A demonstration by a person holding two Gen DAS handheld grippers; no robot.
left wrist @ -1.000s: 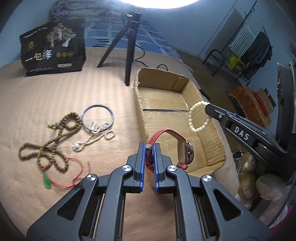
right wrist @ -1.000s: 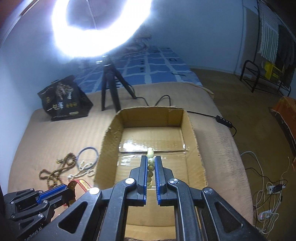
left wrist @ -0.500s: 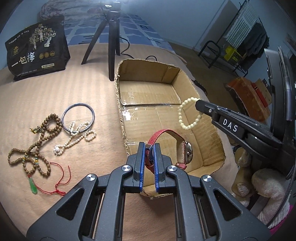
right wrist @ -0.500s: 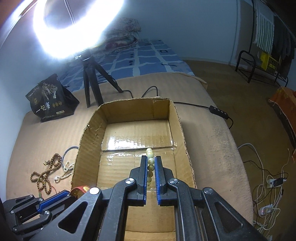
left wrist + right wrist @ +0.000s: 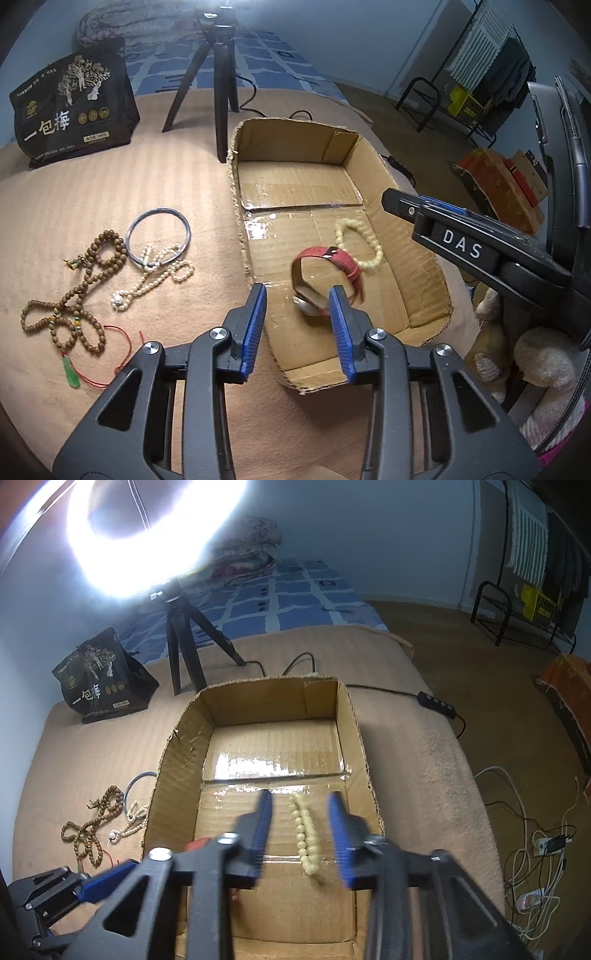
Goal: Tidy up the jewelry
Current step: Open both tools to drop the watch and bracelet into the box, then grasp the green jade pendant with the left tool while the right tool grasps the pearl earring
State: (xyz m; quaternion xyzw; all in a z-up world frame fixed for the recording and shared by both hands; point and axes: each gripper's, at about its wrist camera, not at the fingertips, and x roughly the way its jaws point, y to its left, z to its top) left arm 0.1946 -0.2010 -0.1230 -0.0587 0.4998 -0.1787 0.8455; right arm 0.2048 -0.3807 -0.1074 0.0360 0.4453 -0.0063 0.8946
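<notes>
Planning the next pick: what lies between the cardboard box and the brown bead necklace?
In the left wrist view, the dark bangle and pearl strand lie between box and necklace.

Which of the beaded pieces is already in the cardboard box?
The cream bead bracelet, lying beside the red watch in the cardboard box. The brown bead strand and white pearl strand lie outside on the blanket.

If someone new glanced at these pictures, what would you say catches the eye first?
Probably the glaring ring light at the top left of the right wrist view. Next, the cardboard box on the tan blanket, where a red watch and a cream bead bracelet sit below the left claw and right claw, both opening with nothing pinched. Left of the box lie brown prayer beads.
</notes>
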